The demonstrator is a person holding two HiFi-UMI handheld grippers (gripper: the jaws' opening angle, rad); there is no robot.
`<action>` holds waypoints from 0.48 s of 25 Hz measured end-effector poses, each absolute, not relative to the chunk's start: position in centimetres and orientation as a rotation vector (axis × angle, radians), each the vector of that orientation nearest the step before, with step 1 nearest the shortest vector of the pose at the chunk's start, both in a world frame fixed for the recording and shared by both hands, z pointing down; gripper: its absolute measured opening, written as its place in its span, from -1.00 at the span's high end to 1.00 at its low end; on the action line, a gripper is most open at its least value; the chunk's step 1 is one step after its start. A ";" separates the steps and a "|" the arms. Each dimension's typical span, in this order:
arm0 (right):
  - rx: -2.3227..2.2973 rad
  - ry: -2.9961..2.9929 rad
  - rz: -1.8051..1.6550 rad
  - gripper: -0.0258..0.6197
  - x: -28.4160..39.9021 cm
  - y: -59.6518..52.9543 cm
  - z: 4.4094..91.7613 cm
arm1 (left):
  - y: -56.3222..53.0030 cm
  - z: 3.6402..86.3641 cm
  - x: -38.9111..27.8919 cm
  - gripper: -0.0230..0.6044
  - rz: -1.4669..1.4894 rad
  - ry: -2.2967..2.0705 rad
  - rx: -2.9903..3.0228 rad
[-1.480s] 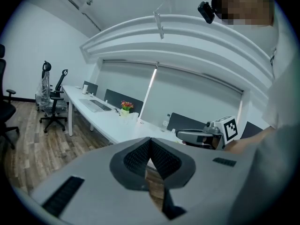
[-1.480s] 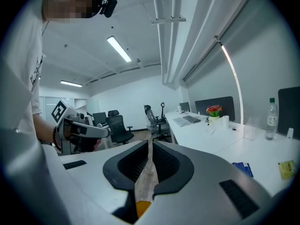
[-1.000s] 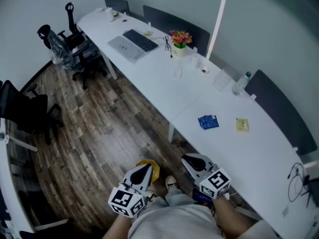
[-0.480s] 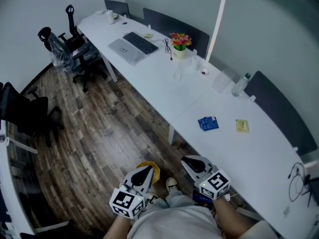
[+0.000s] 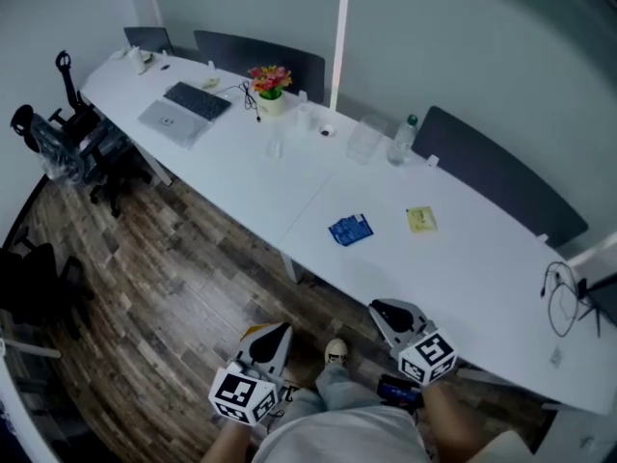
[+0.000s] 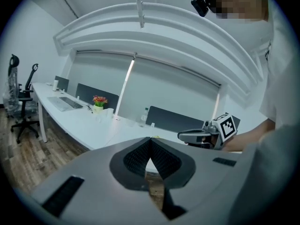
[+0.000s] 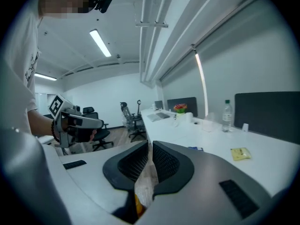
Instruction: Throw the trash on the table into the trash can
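Two pieces of trash lie on the long white table (image 5: 241,177): a blue wrapper (image 5: 350,230) and a small yellow packet (image 5: 420,220). The yellow packet (image 7: 240,153) and the blue wrapper (image 7: 195,148) also show in the right gripper view. Both grippers hang low in front of the person, short of the table's near edge. My left gripper (image 5: 278,333) is shut and holds nothing. My right gripper (image 5: 380,309) shows only a thin slit between its pads, with nothing in it. No trash can shows in the head view; a yellow bit (image 7: 139,204) peeks below the right jaws.
On the table's far left stand a laptop (image 5: 172,119), a keyboard (image 5: 198,101) and a pot of flowers (image 5: 270,80); a water bottle (image 5: 402,141) stands further right. Office chairs (image 5: 72,148) stand on the wood floor at left. A cable (image 5: 559,287) lies at the right end.
The head view has swung right, so the table and trash sit further left. The yellow thing on the floor by the left gripper is out of sight. Both grippers hold their places.
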State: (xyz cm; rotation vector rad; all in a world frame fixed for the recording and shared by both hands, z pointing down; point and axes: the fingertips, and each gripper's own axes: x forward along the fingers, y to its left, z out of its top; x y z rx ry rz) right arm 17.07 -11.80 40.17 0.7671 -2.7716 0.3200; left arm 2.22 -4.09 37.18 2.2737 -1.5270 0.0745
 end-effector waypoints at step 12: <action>1.107 -2.592 0.368 0.76 29.7 -21.3 43.5 | -13.1 37.4 10.1 0.92 0.137 -1.380 2.357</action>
